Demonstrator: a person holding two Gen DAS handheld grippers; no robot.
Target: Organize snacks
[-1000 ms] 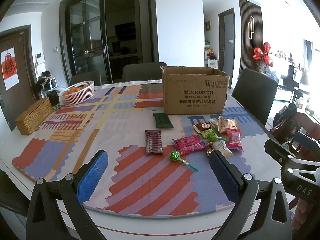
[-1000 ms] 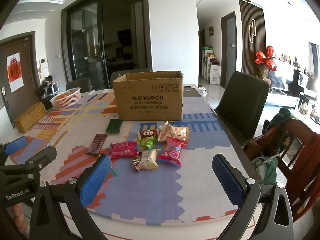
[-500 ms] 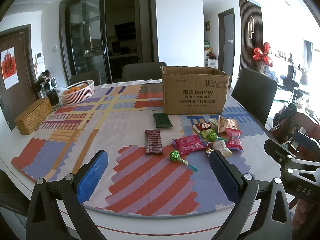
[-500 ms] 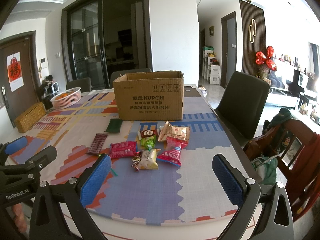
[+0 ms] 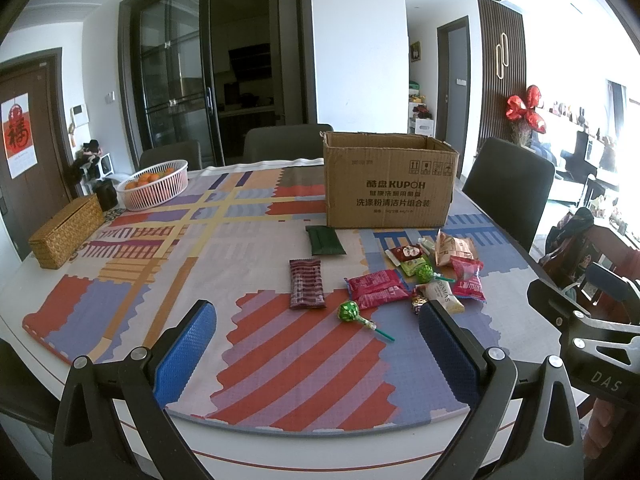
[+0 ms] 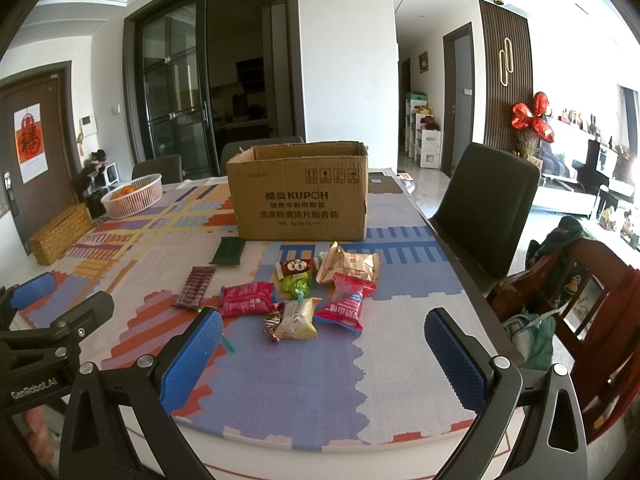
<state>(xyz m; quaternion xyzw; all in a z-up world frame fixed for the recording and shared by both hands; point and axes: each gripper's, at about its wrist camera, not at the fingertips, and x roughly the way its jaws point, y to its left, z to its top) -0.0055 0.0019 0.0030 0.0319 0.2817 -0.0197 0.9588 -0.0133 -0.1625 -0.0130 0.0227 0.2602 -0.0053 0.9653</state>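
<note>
Right wrist view: bright crinkled snack packets heaped before the open carton, both tools gaping empty.

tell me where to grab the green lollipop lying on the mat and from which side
Grip the green lollipop by its round wrapped head, probably from above with the left gripper, whose jaws stand open nearest it. The head stands proud of the mat; the thin stick lies flat, pointing toward the near right, and gives little to pinch.

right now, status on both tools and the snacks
Left tool open, empty; right tool open, empty. Snacks loose on mat, none in box. Path clear.
</note>
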